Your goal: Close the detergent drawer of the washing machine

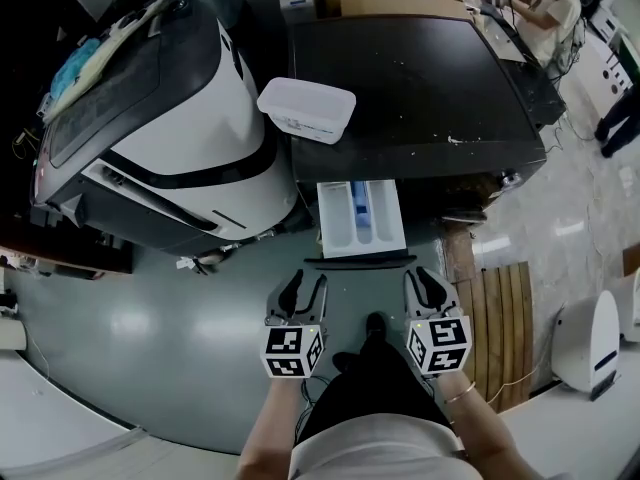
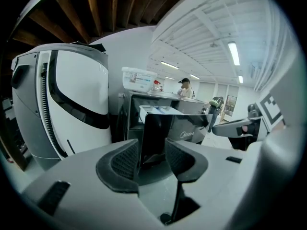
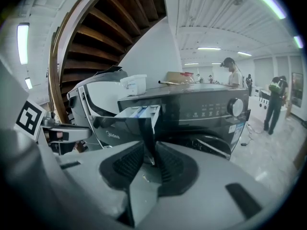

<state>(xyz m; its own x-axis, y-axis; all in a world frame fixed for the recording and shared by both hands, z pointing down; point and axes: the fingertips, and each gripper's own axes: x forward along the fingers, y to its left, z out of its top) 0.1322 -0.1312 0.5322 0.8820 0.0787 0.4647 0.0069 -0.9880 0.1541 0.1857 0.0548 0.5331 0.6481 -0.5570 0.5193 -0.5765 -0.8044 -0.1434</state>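
The black washing machine (image 1: 420, 88) has its detergent drawer (image 1: 360, 218) pulled out toward me, white inside with a blue compartment and a dark front panel. My left gripper (image 1: 307, 288) hovers just in front of the drawer's left corner, open and empty. My right gripper (image 1: 425, 282) is at the drawer's right corner, also open with nothing in it. In the left gripper view the drawer (image 2: 165, 123) shows beyond the gap between the pads (image 2: 124, 162). In the right gripper view the drawer (image 3: 139, 116) stands ahead of the gripper (image 3: 149, 163). Neither touches the drawer.
A clear plastic tub (image 1: 306, 108) rests on the washer's top left corner. A large white and black machine (image 1: 170, 128) stands close on the left. A wooden pallet (image 1: 500, 318) lies on the floor at right, and a white appliance (image 1: 590, 343) beyond it. People stand at the back right (image 1: 545, 3).
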